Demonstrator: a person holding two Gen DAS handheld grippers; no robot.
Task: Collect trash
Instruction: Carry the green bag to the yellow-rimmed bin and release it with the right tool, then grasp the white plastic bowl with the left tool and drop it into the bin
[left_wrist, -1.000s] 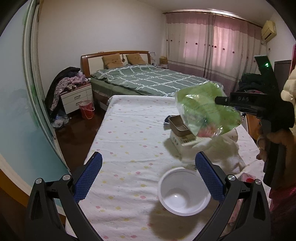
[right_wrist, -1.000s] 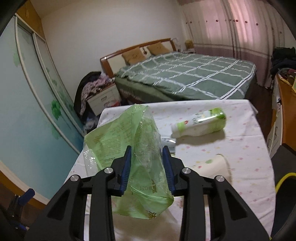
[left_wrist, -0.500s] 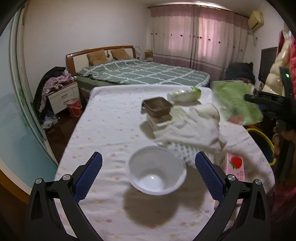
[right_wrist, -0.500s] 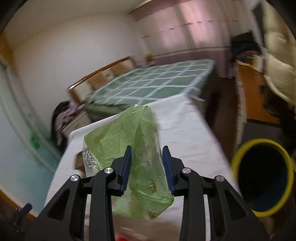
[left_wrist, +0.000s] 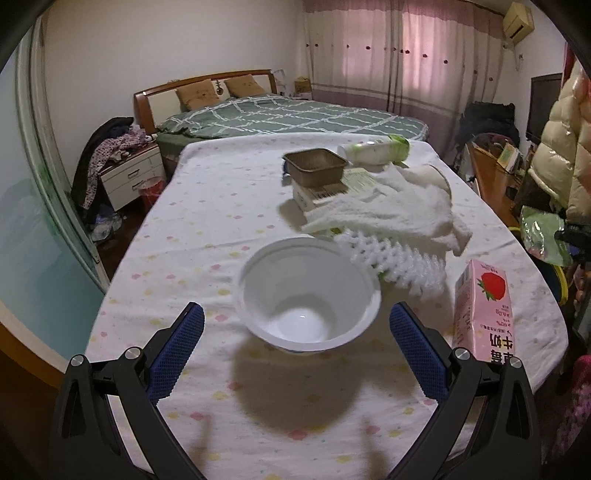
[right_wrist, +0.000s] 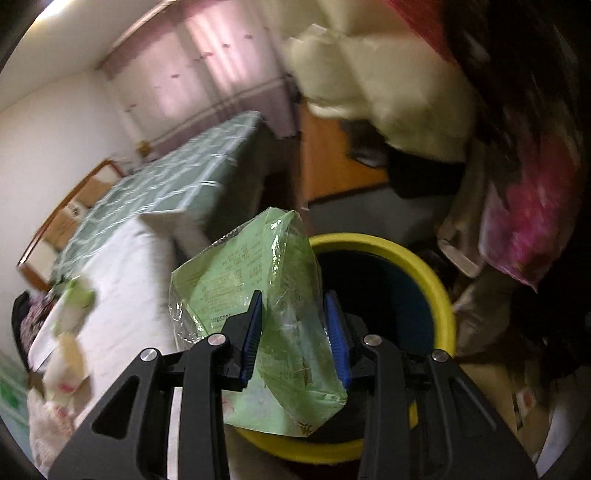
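Your right gripper (right_wrist: 293, 332) pinches the green bag (right_wrist: 258, 295) above the yellow bin (right_wrist: 439, 291), ready to drop it; your left gripper (left_wrist: 295, 343) spreads its jaws around the white bowl (left_wrist: 308, 291).

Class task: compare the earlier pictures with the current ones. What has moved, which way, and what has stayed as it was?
The right tongs carried the green plastic bag off the table, sideways and down, to just above the yellow-rimmed bin, staying shut on it. The left tongs, open throughout, sank toward the white bowl. The bowl, pink carton and cloth stayed put.
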